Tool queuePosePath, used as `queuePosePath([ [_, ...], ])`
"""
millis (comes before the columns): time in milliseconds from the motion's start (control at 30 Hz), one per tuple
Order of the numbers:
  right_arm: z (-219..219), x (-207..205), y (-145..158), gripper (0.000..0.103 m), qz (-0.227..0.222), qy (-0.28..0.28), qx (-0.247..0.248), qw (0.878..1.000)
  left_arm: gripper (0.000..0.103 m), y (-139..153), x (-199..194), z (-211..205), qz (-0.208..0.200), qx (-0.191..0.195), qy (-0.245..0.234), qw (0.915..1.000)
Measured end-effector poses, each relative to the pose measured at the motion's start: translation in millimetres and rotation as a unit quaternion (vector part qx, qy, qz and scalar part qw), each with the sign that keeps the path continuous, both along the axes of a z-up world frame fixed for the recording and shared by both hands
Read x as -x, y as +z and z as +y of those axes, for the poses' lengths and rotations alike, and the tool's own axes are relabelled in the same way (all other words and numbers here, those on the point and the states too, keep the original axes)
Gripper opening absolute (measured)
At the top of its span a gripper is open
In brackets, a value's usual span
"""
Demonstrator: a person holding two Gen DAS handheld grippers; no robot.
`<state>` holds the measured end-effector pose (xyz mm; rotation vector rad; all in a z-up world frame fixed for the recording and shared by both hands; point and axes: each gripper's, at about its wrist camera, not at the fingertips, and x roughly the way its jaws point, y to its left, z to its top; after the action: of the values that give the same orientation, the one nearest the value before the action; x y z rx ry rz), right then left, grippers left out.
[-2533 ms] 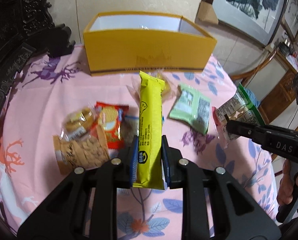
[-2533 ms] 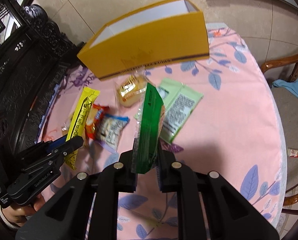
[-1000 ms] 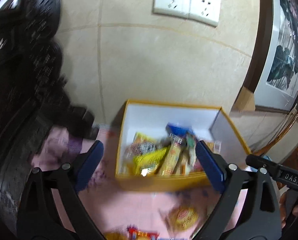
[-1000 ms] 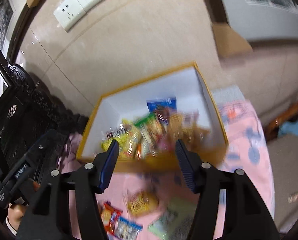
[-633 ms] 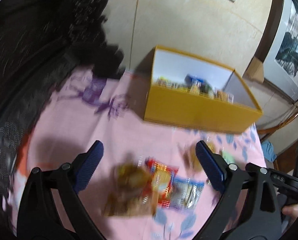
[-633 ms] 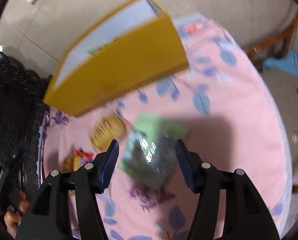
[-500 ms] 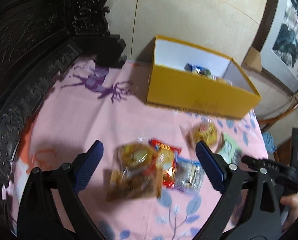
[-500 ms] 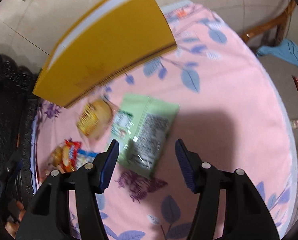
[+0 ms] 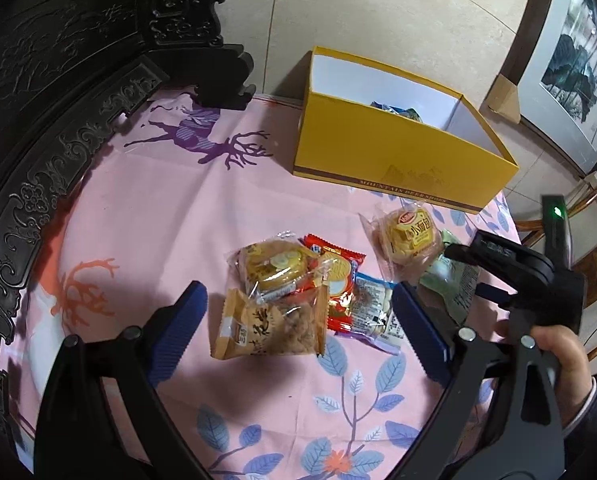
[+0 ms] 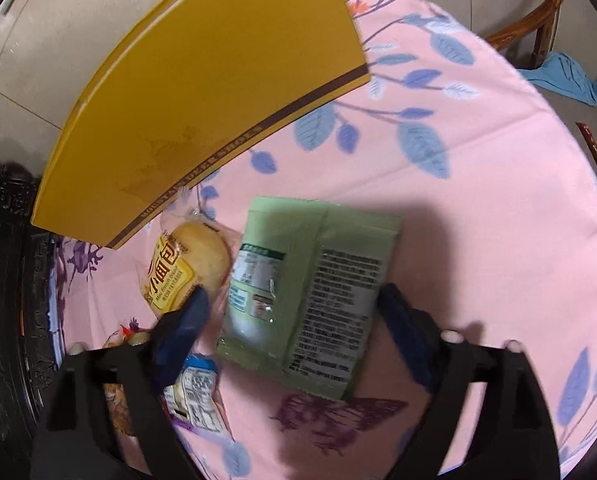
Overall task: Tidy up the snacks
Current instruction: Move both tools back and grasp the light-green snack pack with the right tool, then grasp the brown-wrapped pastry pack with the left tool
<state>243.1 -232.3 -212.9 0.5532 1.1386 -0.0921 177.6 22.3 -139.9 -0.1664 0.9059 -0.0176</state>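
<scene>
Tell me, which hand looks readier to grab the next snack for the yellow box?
Probably the right. The right gripper is open, with its fingers either side of the green packet. The left gripper is open too, but spans several overlapping packets.

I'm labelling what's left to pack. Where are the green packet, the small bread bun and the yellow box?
green packet (image 10: 310, 292), right wrist view, middle of its printed back.
small bread bun (image 10: 202, 258), right wrist view, on the bun.
yellow box (image 9: 378, 148), left wrist view, front wall.
</scene>
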Motion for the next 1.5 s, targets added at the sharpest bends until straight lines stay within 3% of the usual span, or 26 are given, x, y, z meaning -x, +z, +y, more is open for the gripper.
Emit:
queuePosePath([
  [167, 28, -4, -3, 0.098, -0.001, 0.049, 0.096, 0.994, 0.095, 0, 2, 0, 0.005, 0.004, -0.005, 1.0000],
  [400, 36, -8, -6, 0.093, 0.005, 0.059, 0.136, 0.989, 0.095, -6, 3, -1, 0.016, 0.000, -0.009, 0.9998],
  [533, 36, -10, -5, 0.073, -0.006, 0.068, 0.172, 0.983, 0.095, -8, 7, -4, 0.018, -0.008, -0.018, 0.9996],
  [667, 20, -4, -2, 0.046, -0.021, 0.086, 0.161, 0.983, 0.095, -14, 12, -6, 0.019, -0.025, -0.032, 0.9990],
  [767, 10, 5, 0, 0.039, -0.024, 0.109, 0.153, 0.982, 0.095, -23, 11, -2, 0.016, -0.035, -0.037, 0.9986],
  [967, 2, 44, -4, 0.038, -0.035, 0.141, 0.129, 0.981, 0.095, -43, -14, 19, 0.033, -0.010, -0.031, 0.9989],
  [1233, 3, 58, -2, 0.038, -0.040, 0.143, 0.114, 0.982, 0.095, -76, -29, 20, 0.072, 0.019, -0.069, 0.9949],
  [1500, -1, 56, -1, 0.039, -0.040, 0.143, 0.111, 0.983, 0.095, -80, -12, 5, 0.051, 0.000, -0.098, 0.9939],
])
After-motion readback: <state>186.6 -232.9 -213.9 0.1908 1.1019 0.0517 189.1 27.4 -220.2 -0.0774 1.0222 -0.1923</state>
